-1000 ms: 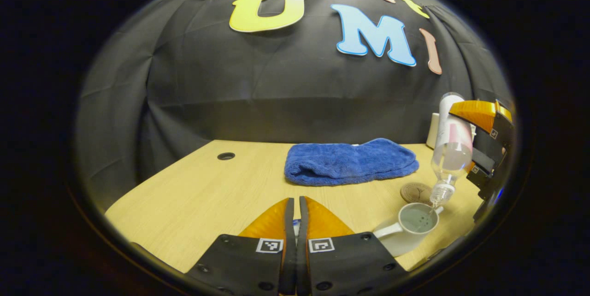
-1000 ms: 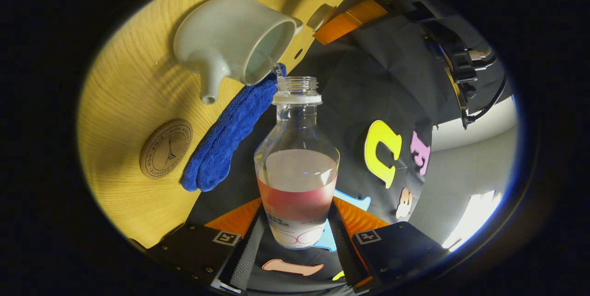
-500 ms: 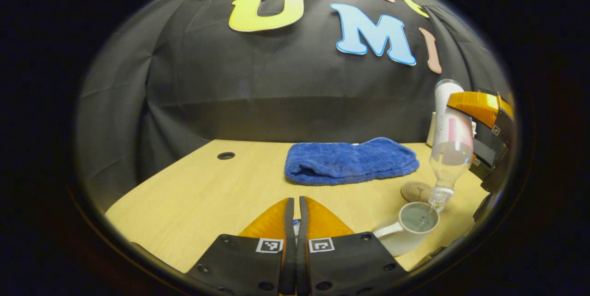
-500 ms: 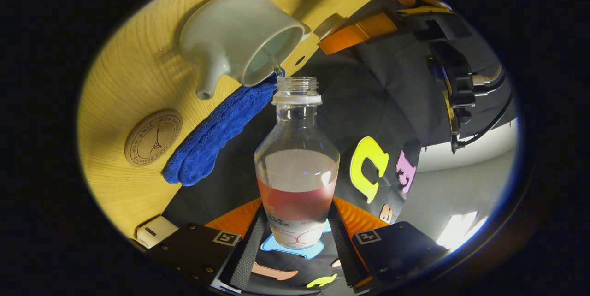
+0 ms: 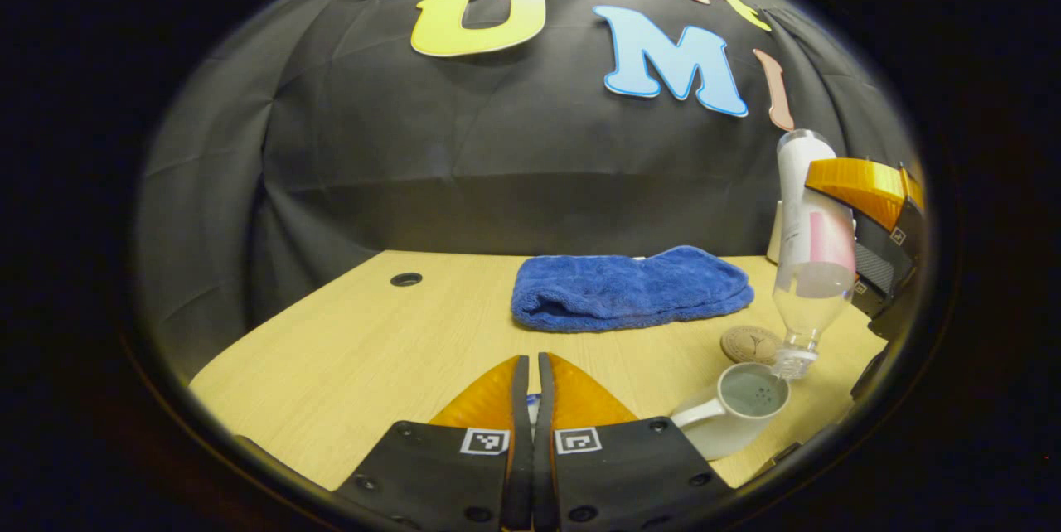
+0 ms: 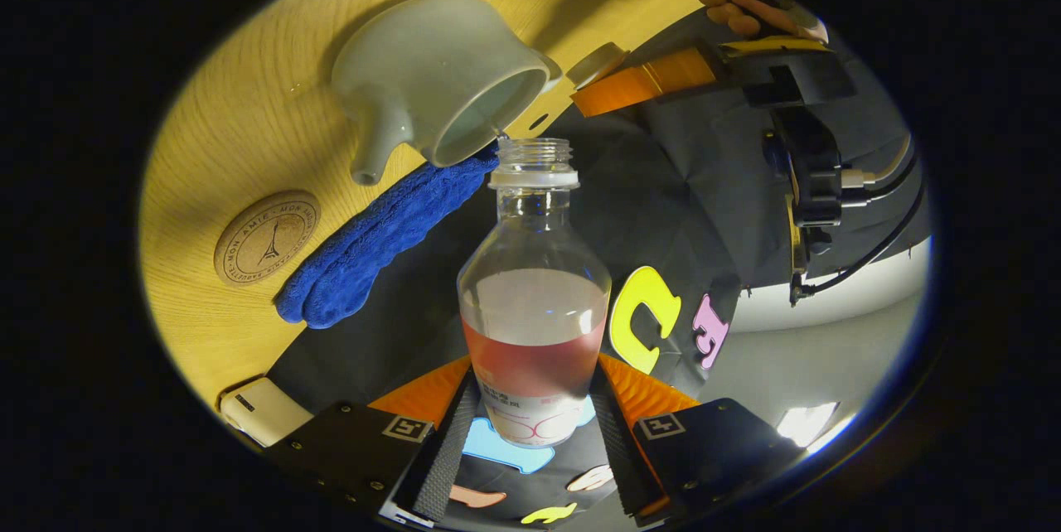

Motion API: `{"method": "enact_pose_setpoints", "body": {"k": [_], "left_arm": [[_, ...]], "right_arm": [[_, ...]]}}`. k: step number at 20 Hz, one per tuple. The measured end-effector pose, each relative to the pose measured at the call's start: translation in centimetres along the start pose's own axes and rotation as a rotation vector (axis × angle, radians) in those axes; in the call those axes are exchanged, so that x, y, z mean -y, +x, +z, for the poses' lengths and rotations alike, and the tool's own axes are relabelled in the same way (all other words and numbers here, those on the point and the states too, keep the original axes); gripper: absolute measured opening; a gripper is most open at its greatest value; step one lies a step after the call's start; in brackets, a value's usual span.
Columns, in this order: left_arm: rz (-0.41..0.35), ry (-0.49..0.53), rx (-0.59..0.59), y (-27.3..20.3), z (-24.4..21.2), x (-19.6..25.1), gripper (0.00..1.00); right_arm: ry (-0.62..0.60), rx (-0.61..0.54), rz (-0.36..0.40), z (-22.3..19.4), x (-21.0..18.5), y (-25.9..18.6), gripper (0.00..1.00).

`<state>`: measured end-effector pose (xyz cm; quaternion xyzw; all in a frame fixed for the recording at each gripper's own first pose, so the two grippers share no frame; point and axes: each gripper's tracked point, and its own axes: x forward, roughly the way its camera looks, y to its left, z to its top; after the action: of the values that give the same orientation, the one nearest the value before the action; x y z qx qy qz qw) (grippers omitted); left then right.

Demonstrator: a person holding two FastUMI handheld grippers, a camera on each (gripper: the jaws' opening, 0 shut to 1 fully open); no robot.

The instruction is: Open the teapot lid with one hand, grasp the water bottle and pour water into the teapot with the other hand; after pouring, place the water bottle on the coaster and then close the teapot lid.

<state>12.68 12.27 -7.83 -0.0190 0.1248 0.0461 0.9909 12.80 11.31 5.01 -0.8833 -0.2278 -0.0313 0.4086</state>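
Comparing with half a second ago: the water bottle is tipped steeper now, its base higher against the booth wall, neck down over the open teapot.

Left to right in the left gripper view:
- Left gripper: fingers pressed nearly together low over the counter, position unchanged. A small pale object sits between the tips; in the right gripper view the same gripper pinches a pale disc, judged to be the teapot lid.
- Blue towel: lies mid-counter, unmoved.
- Coaster: bare, just behind the teapot.
- Teapot: stands on the counter at right, lid off, water visible inside.
- Right gripper: clamped on the bottle's labelled body, at the far right edge.

Right gripper view: right gripper has both fingers pressing on the bottle; the bottle mouth is just beside the teapot rim. The thin stream seen a moment ago is hard to make out now; cannot tell if water is running. Much water remains in the bottle.

Judgement: pouring step is at or near its end. Steeper tilt suggests a last push of flow. Remaining: right the bottle, set it on the coaster, return the lid.
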Motion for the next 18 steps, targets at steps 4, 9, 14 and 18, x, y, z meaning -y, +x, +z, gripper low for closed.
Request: {"method": "enact_pose_setpoints", "body": {"k": [4,9,14,18], "left_arm": [[0.001,0.002,-0.003,0.0,-0.1,-0.1,0.07],[0.001,0.002,-0.003,0.1,-0.1,-0.1,0.07],[0.000,-0.003,-0.002,0.1,-0.2,-0.1,0.07],[-0.001,-0.002,-0.005,0.1,-0.4,0.0,0.07]], "right_arm": [[-0.001,-0.006,-0.001,-0.1,0.2,0.1,0.75],[0.109,-0.032,0.046,-0.4,-0.9,-0.2,0.75],[0.461,-0.064,0.189,-0.1,-4.5,-1.3,0.76],[0.836,-0.118,0.258,-0.2,-5.5,-2.7,0.76]]}}
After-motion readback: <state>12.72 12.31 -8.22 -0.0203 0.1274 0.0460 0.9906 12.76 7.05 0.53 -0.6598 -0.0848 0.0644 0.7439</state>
